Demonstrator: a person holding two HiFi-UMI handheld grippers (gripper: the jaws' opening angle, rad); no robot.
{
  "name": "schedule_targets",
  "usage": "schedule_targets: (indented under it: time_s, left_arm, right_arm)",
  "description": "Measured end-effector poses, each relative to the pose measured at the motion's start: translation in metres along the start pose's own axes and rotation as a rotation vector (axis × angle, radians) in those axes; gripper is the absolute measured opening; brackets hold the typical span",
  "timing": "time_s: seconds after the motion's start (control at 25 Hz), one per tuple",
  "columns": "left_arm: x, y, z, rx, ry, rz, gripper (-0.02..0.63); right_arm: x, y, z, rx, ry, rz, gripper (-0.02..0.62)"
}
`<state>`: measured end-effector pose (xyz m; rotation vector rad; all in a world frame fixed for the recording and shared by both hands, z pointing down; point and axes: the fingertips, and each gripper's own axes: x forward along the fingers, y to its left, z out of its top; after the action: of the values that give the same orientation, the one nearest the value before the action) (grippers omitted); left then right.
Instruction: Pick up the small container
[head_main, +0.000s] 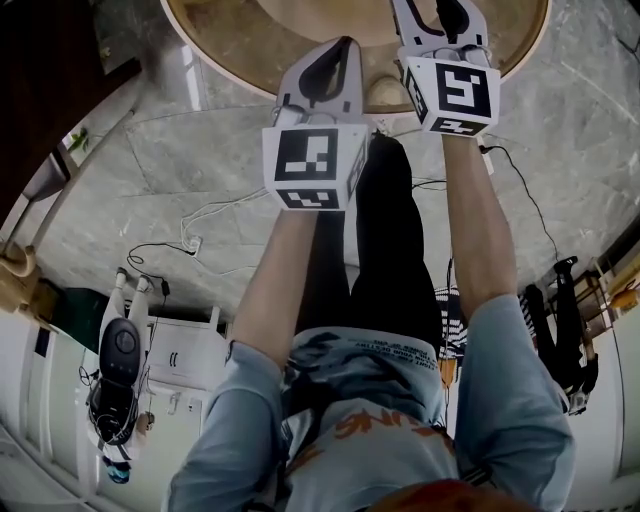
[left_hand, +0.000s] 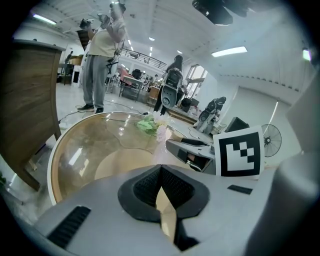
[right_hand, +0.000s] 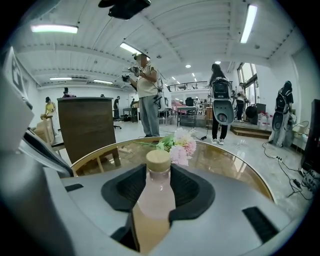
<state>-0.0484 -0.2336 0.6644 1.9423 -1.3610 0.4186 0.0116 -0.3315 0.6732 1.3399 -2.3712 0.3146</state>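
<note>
The small container is a pale pink bottle (right_hand: 156, 197) with a beige cap (right_hand: 158, 159). It stands upright between the jaws of my right gripper (right_hand: 159, 170), whose dark pads (right_hand: 187, 187) lie against its sides. Its base is hidden behind the gripper body. The round glass-topped table (right_hand: 225, 162) lies beneath it. In the head view the right gripper (head_main: 442, 12) reaches over the table (head_main: 240, 50) at the top edge. My left gripper (left_hand: 161, 169) is shut with nothing in it and hangs over the near rim, left of the right one (left_hand: 192, 150).
A bunch of pink and green artificial flowers (right_hand: 177, 144) lies on the table beyond the bottle. A dark wooden cabinet (right_hand: 85, 125) stands at the table's left. People and parked robots stand farther off. Cables (head_main: 190, 235) trail over the marble floor by my legs.
</note>
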Motion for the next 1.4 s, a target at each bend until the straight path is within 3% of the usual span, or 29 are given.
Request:
schedule_targets:
  time_s: [0.4,0.72,0.96,1.24,1.4]
  left_arm:
    - [0.002,-0.006,0.007,0.017,-0.010,0.006,0.023]
    - [-0.006,0.003,0.002,0.014,-0.013,0.023,0.024]
    - [-0.014,0.011,0.004,0.010,-0.029,0.045,0.023]
    - [-0.029,0.006,0.023,0.000,-0.086,0.086,0.024]
    - [-0.053,-0.007,0.056,-0.004,-0.146,0.112,0.024]
  right_arm:
    - [0.003,-0.008,0.010,0.030,-0.008,-0.027,0.155]
    - [0.004,0.002,0.007,0.005,0.091,-0.051,0.149]
    - [-0.011,0.000,0.006,0.074,0.112,-0.055,0.147]
    - [-0.045,-0.007,0.031,0.065,0.091,-0.022,0.149]
    - [-0.077,-0.003,0.072,0.028,0.075,0.011,0.149]
